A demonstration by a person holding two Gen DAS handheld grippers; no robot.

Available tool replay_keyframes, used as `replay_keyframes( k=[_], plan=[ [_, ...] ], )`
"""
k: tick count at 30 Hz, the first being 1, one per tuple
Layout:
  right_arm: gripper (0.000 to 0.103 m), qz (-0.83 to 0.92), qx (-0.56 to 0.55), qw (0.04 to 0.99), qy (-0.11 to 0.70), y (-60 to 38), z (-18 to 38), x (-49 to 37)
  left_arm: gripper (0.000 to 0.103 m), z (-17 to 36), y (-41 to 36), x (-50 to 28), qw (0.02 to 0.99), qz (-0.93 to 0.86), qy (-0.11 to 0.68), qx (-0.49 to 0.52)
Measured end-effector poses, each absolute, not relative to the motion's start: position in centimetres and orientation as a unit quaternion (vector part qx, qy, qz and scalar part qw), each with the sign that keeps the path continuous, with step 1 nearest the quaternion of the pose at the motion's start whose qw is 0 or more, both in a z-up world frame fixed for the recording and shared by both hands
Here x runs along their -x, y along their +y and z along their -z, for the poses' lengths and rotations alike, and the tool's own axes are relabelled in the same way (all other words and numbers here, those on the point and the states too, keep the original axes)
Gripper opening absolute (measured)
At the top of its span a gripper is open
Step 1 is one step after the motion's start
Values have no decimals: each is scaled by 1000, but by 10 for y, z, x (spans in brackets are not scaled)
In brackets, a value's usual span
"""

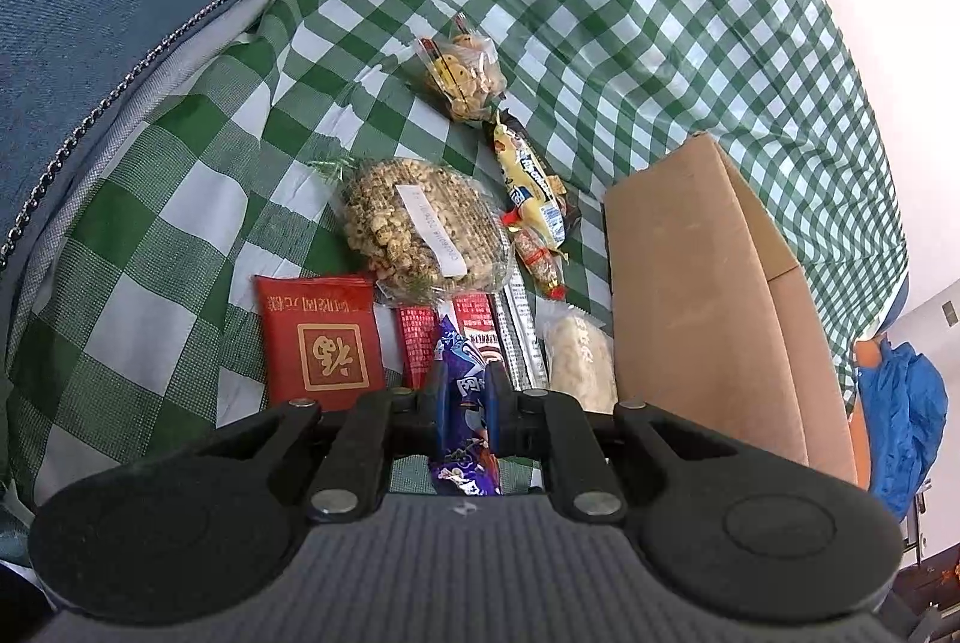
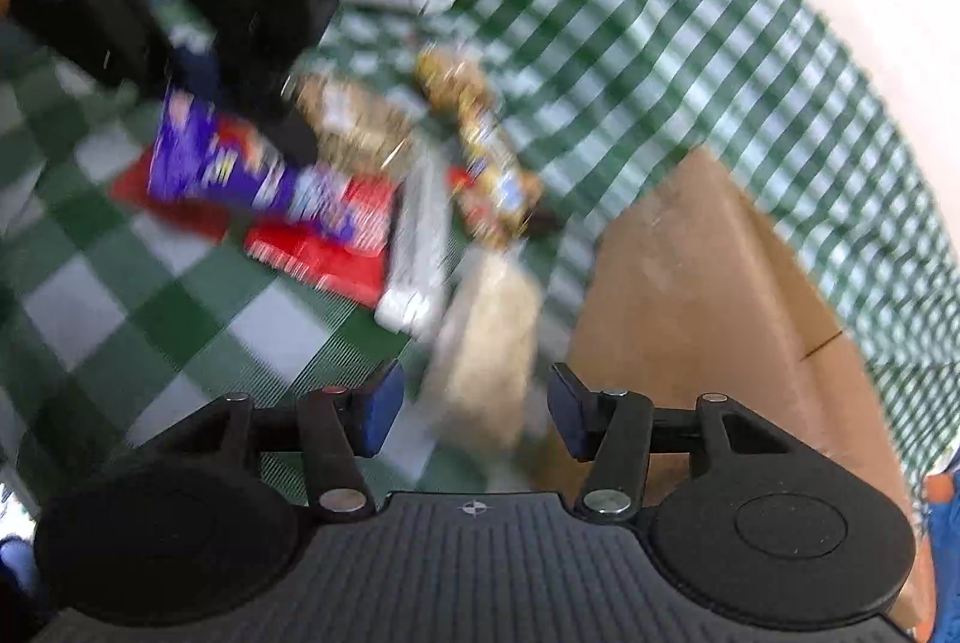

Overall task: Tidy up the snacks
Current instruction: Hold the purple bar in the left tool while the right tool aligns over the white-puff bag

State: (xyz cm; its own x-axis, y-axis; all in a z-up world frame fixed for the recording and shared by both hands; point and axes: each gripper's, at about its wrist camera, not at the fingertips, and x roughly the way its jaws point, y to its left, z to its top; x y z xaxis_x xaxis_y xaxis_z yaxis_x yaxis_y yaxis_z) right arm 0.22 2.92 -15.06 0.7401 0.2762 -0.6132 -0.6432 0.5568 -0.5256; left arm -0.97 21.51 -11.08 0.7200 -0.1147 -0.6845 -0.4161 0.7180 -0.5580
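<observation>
Left wrist: cardboard box (image 1: 690, 283) stands right of red packet (image 1: 321, 343), puffed-grain bag (image 1: 420, 229).

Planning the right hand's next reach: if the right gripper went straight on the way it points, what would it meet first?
Probably the pale snack packet lying on the checked cloth just ahead of the open right gripper; the picture is blurred, so depth is uncertain.

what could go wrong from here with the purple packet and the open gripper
1. The left gripper pinches the purple packet on a narrow strip, so the slick wrapper may slip out before it reaches the cardboard box.
2. The right gripper is open above the pale packet, close to the box wall; closing here might catch the box.
3. The snacks lie packed together, so lifting one may drag the red packet along.
</observation>
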Motion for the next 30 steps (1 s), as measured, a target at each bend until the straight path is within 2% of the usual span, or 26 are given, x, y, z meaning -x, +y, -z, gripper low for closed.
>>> replay_keyframes(
  k=[3, 6, 7, 16, 24, 25, 27, 29, 30],
  plan=[
    [55, -267, 374, 854, 244, 30, 150, -5, 13, 111, 214, 9, 854, -88, 365, 359],
    [28, -266, 355, 862, 246, 25, 147, -11, 13, 111, 214, 9, 854, -89, 364, 361],
    [24, -276, 347, 863, 244, 24, 145, -12, 13, 111, 215, 9, 854, -90, 364, 361],
    [17, -296, 345, 867, 205, 22, 134, 3, 13, 111, 216, 11, 854, -91, 360, 366],
    [13, -340, 337, 850, 220, 20, 122, 31, 13, 112, 219, 12, 851, -96, 359, 371],
    [6, -350, 340, 842, 230, 21, 124, 34, 13, 112, 219, 12, 850, -97, 360, 372],
    [6, -359, 342, 838, 229, 20, 125, 40, 13, 112, 220, 12, 848, -99, 360, 376],
    [12, -361, 344, 839, 219, 21, 124, 43, 14, 113, 221, 12, 846, -104, 361, 378],
    [30, -357, 341, 843, 215, 20, 124, 42, 15, 113, 221, 12, 845, -107, 362, 379]
  ],
)
